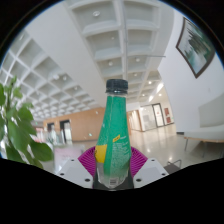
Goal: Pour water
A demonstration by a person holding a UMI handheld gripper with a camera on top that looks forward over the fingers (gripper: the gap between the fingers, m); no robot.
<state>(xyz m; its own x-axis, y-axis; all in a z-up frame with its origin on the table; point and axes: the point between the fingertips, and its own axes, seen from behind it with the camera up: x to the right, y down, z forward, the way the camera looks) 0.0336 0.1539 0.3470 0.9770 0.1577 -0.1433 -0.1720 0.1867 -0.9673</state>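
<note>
A green plastic bottle (114, 130) with a dark cap and a yellow-and-green label stands upright between the fingers of my gripper (112, 160). Both magenta pads (92, 156) press against its lower sides. The bottle's clear bottom part shows just above the gripper body. The bottle is lifted, with the ceiling and hall behind it. No cup or other vessel is in view.
A leafy green plant (18, 125) is close by at the left. A framed picture (195, 45) hangs on the wall at the right. A long hall with a shiny floor (170, 150) and ceiling lights stretches beyond the bottle.
</note>
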